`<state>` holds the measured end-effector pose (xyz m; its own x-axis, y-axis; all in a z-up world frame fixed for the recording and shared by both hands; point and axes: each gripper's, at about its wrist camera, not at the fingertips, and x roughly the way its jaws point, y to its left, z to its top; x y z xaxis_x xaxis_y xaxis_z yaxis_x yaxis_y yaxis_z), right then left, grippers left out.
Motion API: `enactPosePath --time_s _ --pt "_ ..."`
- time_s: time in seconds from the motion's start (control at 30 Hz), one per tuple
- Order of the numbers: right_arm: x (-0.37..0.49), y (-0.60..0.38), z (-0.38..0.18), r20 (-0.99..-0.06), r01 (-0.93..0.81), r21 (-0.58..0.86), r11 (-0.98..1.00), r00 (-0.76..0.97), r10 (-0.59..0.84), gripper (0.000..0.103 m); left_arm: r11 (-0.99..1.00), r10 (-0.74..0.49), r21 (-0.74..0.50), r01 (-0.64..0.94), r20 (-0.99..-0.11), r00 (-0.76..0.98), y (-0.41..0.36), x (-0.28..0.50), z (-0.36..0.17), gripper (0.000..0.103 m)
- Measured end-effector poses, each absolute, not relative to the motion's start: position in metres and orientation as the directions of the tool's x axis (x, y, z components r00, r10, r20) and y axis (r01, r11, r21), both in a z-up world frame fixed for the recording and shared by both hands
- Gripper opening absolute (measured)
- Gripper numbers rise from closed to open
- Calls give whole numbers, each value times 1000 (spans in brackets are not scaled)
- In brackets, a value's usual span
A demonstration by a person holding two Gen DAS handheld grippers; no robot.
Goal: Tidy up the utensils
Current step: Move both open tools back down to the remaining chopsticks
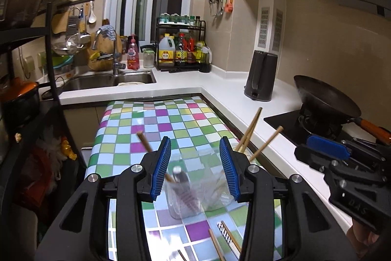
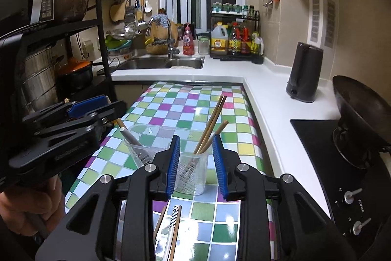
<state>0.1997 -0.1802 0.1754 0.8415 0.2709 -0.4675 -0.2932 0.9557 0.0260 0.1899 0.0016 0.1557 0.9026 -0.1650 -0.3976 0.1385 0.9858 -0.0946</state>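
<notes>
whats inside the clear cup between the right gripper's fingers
Three wooden chopsticks stand in the clear cup, leaning right. The cup's lower sides are hidden by the right gripper's blue pads.

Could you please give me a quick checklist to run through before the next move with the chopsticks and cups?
1. Right gripper empty, jaws apart: ok.
2. Left gripper empty, jaws apart: ok.
3. Right clear cup upright on the checkered tablecloth: ok.
4. Chopsticks standing inside the right cup: ok.
5. Left clear cup upright: cannot tell, blurred in the left wrist view.
6. All utensils sorted: not ok, loose chopsticks lie on the tablecloth.
</notes>
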Motion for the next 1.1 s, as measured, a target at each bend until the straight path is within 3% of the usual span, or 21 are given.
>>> enactPosePath --time_s 0.23,0.47,0.73,1.1 --pt "131 -195 172 -375 -267 50 962 888 266 29 988 -146 -103 114 -388 910 8 121 135 42" --pt "75 -203 135 -320 -252 108 962 907 273 29 991 -122 -100 86 -442 888 6 73 81 42" --pt "43 -209 77 -347 -214 112 970 907 240 28 991 -124 -97 87 -503 855 -6 42 26 33" --pt "32 -207 38 -419 -190 127 974 879 226 29 994 -88 -97 44 -508 857 0 27 10 20"
